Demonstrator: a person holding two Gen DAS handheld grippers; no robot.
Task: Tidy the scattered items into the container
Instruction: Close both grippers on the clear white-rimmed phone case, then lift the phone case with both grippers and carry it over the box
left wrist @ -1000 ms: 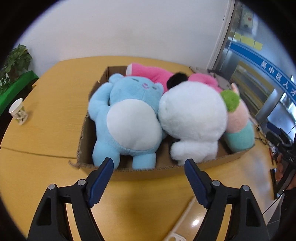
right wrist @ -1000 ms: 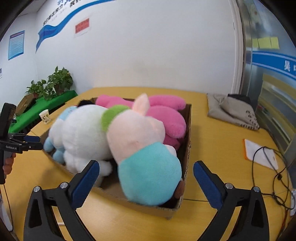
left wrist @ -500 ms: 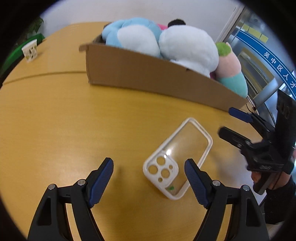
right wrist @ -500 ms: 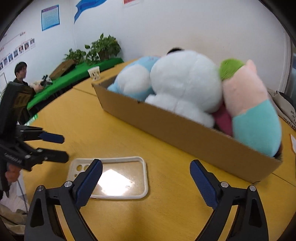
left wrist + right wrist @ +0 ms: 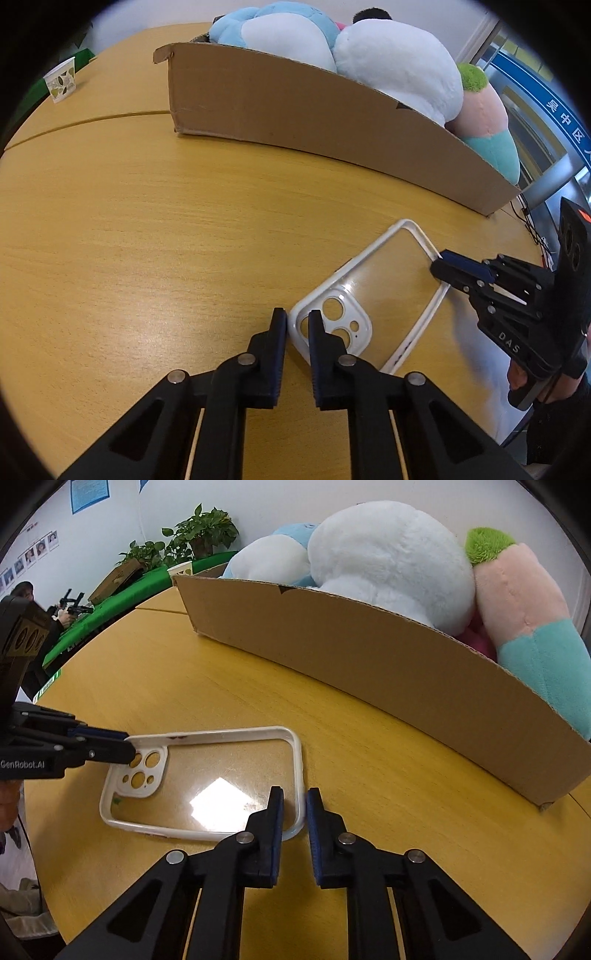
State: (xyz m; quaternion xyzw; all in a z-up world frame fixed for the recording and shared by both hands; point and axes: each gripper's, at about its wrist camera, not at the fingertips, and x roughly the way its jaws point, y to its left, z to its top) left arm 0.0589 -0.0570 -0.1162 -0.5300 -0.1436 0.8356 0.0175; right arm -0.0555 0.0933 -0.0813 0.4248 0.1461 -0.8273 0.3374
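A clear phone case (image 5: pixel 373 306) with a white rim lies flat on a yellow wooden table (image 5: pixel 147 229), just in front of a cardboard box (image 5: pixel 314 110) packed with plush toys. The left gripper (image 5: pixel 297 325) pinches the rim at the case's camera-cutout end, one finger outside the rim and one inside it, the jaws nearly together on the thin white edge. The right gripper (image 5: pixel 294 805) clamps the opposite short end in the same way, its fingers straddling the rim at the corner nearest the box. Each camera catches the other tool: the left wrist view shows the right gripper's blue-padded tips meeting the far end of the case, with a hand (image 5: pixel 517 380) beneath it, while the right wrist view shows the left gripper's tips closed on the corner beside the lens holes. Only the left wrist view takes in a paper cup (image 5: pixel 61 83) standing well apart on the table's far left. Only the right wrist view reveals potted plants (image 5: pixel 199 531) on a green surface, a seated person (image 5: pixel 26 590) in the background, and a bright window reflection on the case's clear back. In the box, a blue plush (image 5: pixel 273 554), a white plush (image 5: pixel 388 550) and a pink-and-teal plush (image 5: pixel 528 616) rise above the cardboard wall.
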